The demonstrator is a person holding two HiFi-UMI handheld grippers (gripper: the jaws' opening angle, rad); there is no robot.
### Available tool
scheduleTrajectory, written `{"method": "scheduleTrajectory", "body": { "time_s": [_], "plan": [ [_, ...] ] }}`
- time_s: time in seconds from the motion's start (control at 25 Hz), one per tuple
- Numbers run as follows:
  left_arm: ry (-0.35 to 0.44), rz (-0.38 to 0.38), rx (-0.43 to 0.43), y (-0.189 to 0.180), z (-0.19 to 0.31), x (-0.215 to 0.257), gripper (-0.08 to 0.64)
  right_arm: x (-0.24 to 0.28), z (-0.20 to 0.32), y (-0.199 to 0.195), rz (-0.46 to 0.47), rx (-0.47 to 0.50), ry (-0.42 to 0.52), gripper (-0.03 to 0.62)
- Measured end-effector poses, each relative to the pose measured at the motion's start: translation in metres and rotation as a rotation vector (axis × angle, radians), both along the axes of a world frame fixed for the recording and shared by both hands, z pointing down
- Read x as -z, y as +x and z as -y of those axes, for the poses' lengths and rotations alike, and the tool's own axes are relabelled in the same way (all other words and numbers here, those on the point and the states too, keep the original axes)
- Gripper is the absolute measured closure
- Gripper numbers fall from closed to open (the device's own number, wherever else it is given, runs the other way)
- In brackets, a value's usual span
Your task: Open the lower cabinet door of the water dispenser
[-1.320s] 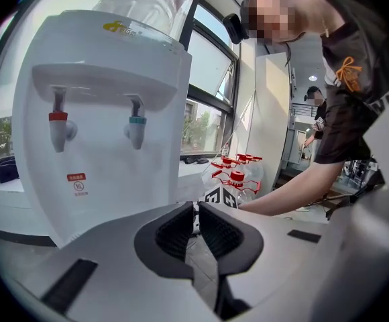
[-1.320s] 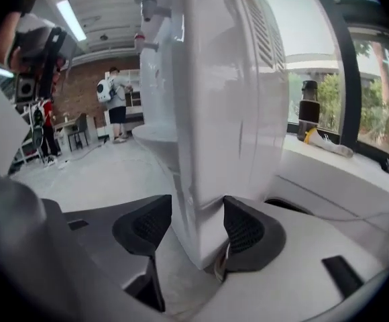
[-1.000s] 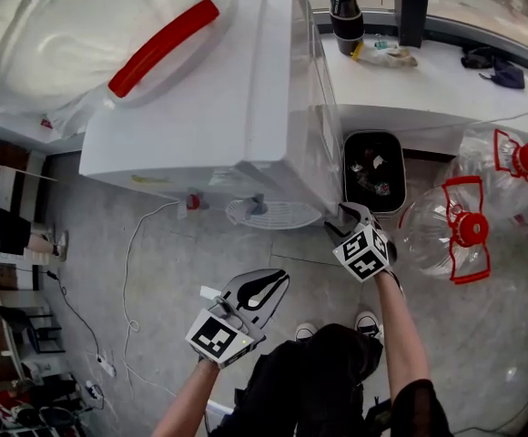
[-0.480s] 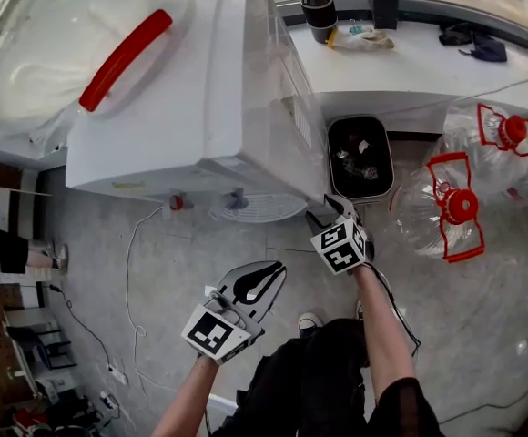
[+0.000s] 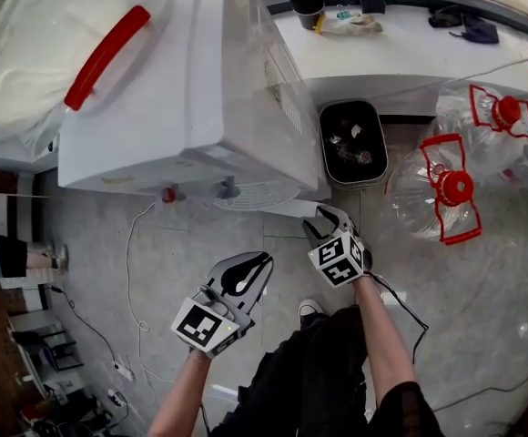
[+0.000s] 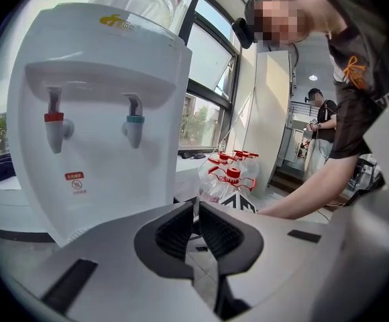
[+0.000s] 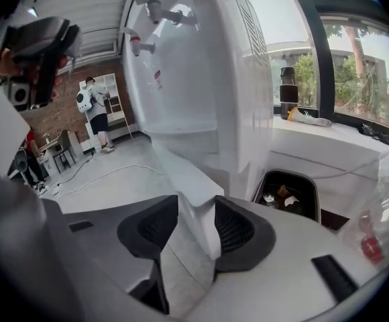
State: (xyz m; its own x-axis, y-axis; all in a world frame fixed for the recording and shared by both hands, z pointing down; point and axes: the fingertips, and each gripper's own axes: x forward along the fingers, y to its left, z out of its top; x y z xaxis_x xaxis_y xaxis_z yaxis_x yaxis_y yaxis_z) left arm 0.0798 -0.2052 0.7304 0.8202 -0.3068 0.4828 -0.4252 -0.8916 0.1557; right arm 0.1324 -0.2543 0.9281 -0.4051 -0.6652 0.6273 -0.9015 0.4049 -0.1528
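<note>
The white water dispenser (image 5: 182,89) carries a big bottle with a red handle (image 5: 105,57) on top. Its lower cabinet door (image 7: 194,186) stands ajar, its free edge swung out from the body. My right gripper (image 7: 196,223) has that door edge between its jaws, which are closing, and both pads touch the panel. From the head view, the right gripper (image 5: 323,224) sits at the dispenser's front right corner. My left gripper (image 5: 246,271) hangs in front of the dispenser (image 6: 94,113), shut on nothing, apart from it.
A black bin (image 5: 352,144) with rubbish stands right of the dispenser under a white counter (image 5: 410,48). Several clear water bottles with red caps (image 5: 437,198) lie on the floor at the right. A cable (image 5: 132,262) runs across the floor at the left.
My right gripper has drawn back from the dispenser toward me and rolled, bringing the door edge out with it. The left gripper has hardly moved.
</note>
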Motion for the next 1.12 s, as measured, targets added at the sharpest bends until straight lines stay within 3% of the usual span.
{"method": "scheduleTrajectory", "body": {
  "time_s": [0.24,0.44,0.8,1.12],
  "plan": [
    [-0.002,0.016,-0.003,-0.015,-0.017,0.007,0.534,-0.002,-0.042,-0.028,0.016,0.077,-0.037,0.442],
    [-0.004,0.026,0.045,-0.045,-0.036,0.015,0.534,-0.002,-0.069,-0.055,0.011,0.145,-0.085,0.44],
    [0.0,0.05,0.164,-0.115,-0.065,0.021,0.534,-0.011,-0.134,-0.157,0.027,0.402,-0.168,0.459],
    [0.005,0.054,0.324,-0.192,-0.074,0.02,0.534,-0.019,-0.157,-0.23,0.016,0.635,-0.196,0.477]
  ]
}}
